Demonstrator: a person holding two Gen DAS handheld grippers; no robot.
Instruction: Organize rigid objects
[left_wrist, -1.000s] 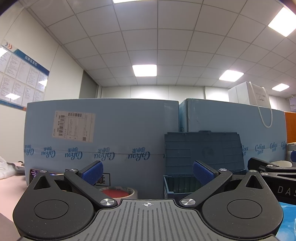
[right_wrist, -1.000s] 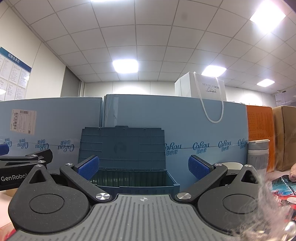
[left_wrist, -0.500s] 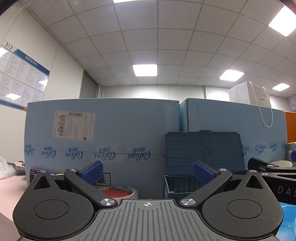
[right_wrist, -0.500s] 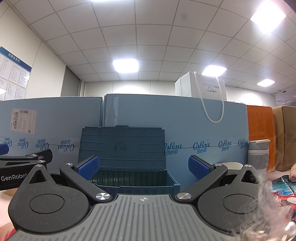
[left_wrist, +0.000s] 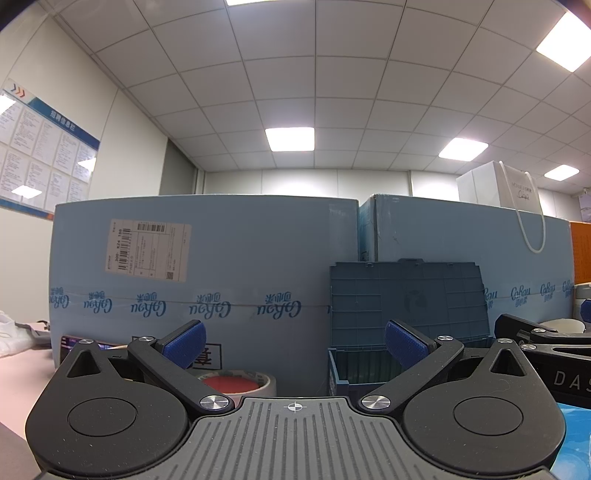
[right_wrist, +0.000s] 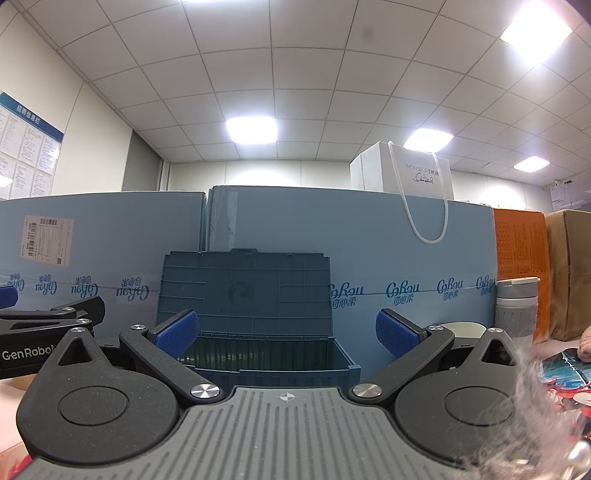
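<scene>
A dark teal plastic storage box (right_wrist: 266, 356) stands open straight ahead of my right gripper (right_wrist: 287, 334), its lid (right_wrist: 245, 291) leaning back against blue cartons. That gripper is open and holds nothing. In the left wrist view the same box (left_wrist: 365, 363) sits ahead and to the right, and a roll of tape (left_wrist: 240, 382) with a red middle lies low on the table just beyond my left gripper (left_wrist: 294, 341), which is open and empty. A grey tumbler (right_wrist: 516, 312) stands at the right. The table surface near both grippers is mostly hidden by their bodies.
Tall blue cartons (left_wrist: 207, 273) wall off the back. A white paper bag (right_wrist: 406, 173) sits on top of them. Orange (right_wrist: 519, 247) and brown (right_wrist: 569, 273) boxes stand at the right. Colourful flat packets (right_wrist: 561, 373) and a person's hand (right_wrist: 585, 343) are at the far right.
</scene>
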